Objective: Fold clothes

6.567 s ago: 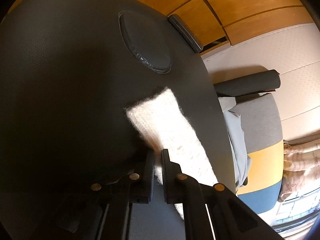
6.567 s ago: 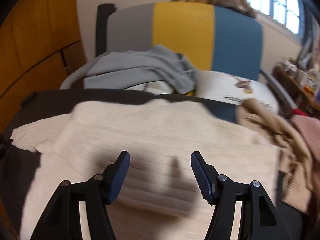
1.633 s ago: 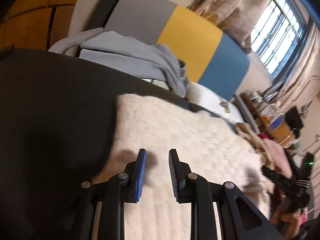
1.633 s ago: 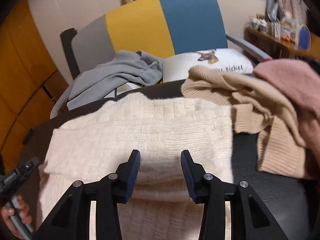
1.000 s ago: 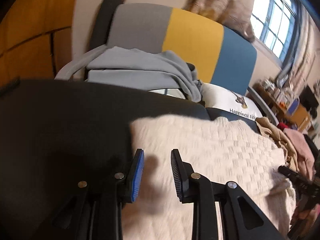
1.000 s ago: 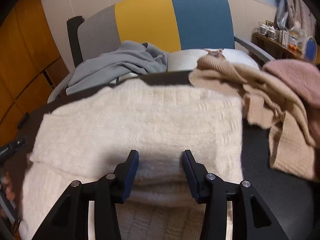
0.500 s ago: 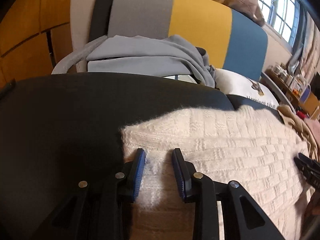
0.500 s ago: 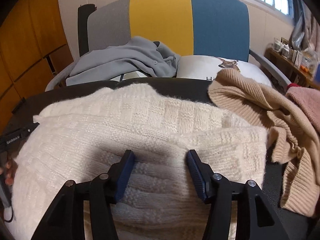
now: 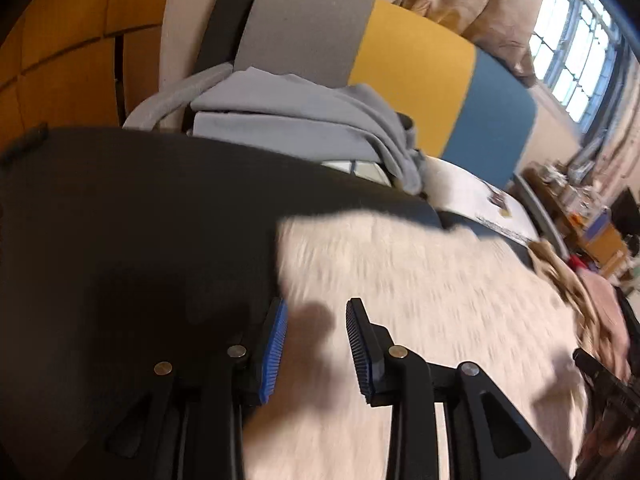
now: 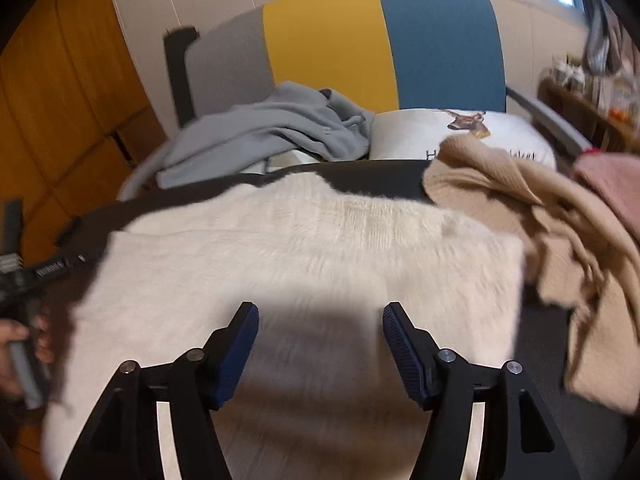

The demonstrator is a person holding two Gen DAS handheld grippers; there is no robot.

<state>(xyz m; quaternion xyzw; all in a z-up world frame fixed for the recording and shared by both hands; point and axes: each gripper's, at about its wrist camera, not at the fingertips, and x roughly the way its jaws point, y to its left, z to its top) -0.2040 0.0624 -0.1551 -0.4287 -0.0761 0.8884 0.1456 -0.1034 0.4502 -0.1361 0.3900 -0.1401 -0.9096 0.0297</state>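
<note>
A cream knitted sweater (image 9: pixel 420 280) lies folded on the black table (image 9: pixel 140 220), blurred by motion. My left gripper (image 9: pixel 316 312) hovers over the sweater's left edge, jaws apart, with nothing pinched between the blue pads. In the right wrist view the same sweater (image 10: pixel 320 248) spreads across the table (image 10: pixel 380 178). My right gripper (image 10: pixel 320 312) hangs over its near middle, jaws opening and free of the cloth. The left gripper (image 10: pixel 24 280), held by a hand (image 10: pixel 16 336), shows at the left edge.
A beige sweater (image 10: pixel 560 240) and a pink garment (image 10: pixel 612 176) lie heaped on the table's right side. Behind the table stands a grey, yellow and blue chair (image 10: pixel 332 40) holding a grey garment (image 10: pixel 272 136) and a white cushion (image 10: pixel 440 132). Orange wood panels line the left wall.
The right jaws have spread much wider over the sweater. The left jaws have widened a little, and the left gripper has shifted along the sweater's left edge.
</note>
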